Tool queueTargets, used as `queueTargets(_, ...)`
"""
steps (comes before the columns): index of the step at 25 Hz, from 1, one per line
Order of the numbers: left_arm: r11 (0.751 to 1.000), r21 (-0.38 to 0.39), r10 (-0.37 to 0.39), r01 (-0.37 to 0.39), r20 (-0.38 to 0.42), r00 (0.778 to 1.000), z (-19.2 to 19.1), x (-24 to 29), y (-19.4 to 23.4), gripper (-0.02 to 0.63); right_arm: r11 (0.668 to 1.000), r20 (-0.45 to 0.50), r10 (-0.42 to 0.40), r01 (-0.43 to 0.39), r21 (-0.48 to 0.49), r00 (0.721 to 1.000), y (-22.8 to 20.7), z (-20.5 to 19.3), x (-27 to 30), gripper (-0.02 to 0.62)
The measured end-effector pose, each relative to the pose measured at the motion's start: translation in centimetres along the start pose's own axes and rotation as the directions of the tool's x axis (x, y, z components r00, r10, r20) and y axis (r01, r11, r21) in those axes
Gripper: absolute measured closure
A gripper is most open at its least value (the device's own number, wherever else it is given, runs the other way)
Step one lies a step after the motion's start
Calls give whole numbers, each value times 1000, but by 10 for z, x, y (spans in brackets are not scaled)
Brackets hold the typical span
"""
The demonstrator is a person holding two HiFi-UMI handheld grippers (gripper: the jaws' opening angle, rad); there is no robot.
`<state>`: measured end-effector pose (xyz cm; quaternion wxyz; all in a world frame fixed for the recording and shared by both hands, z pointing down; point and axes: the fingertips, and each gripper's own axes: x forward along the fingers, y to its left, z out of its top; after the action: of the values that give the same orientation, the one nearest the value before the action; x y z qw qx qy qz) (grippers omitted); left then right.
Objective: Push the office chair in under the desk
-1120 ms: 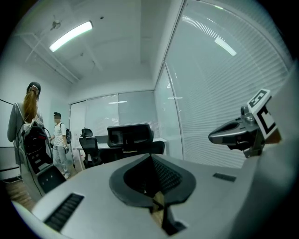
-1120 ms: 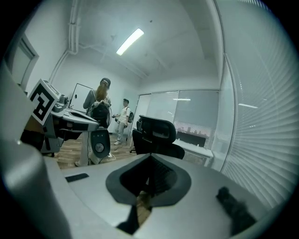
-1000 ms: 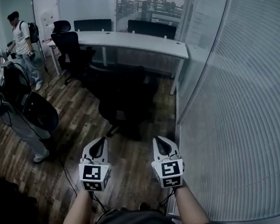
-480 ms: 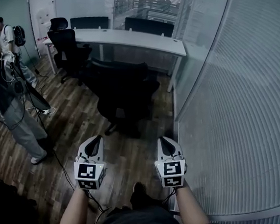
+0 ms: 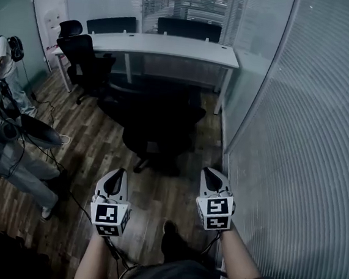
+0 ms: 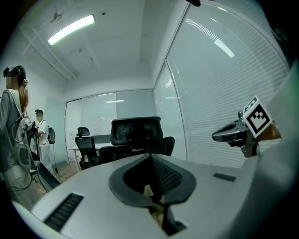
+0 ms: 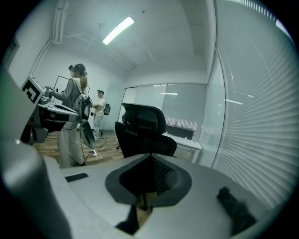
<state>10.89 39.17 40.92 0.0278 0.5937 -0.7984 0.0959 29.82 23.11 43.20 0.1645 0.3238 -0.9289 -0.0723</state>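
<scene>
Office chair [image 5: 161, 119], head view: standing out on near side of white counter [image 5: 171, 47]; left gripper [image 5: 116, 178] and right gripper [image 5: 214, 178] short of it. Left gripper view: fingers [image 6: 164, 175] shut, empty. Right gripper view: likewise closed, nothing held. Push not begun.

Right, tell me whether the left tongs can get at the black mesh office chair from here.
Probably yes, with a step forward: the shut left tongs are short of the black mesh office chair, its back facing them, only bare wooden floor between.
</scene>
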Motion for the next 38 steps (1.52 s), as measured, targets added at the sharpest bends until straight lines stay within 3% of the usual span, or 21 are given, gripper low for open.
queueTargets(10, 1000, 21, 22, -22, -25, 999, -2, 98, 49, 588, 997, 8, -47, 47, -68, 999, -32, 22, 112, 572)
queueTargets(20, 1000, 27, 7, -4, -100, 995, -10, 175, 72, 588, 991, -34, -2, -2, -135, 999, -52, 31, 194, 571)
queueTargets(26, 997, 73, 31, -22, -125, 992, -16, 210, 86, 584, 981, -64, -19, 7, -192, 998, -66, 31, 235, 558)
queueTargets(27, 996, 88, 35, -23, -131, 991, -17, 215, 88, 571, 980, -64, -17, 4, -199, 998, -68, 31, 240, 544)
queueTargets(29, 993, 116, 35, -18, -151, 988, -21, 227, 91, 446, 973, -56, -1, -12, -229, 998, -70, 32, 249, 486)
queueTargets(33, 978, 203, 72, -37, -165, 984, -22, 243, 96, 371, 940, -46, 31, -45, -339, 998, -69, 34, 261, 409)
queueTargets(38, 936, 348, 144, -58, -228, 963, -35, 251, 109, 296, 879, -54, 45, -66, -472, 997, -60, 31, 272, 340)
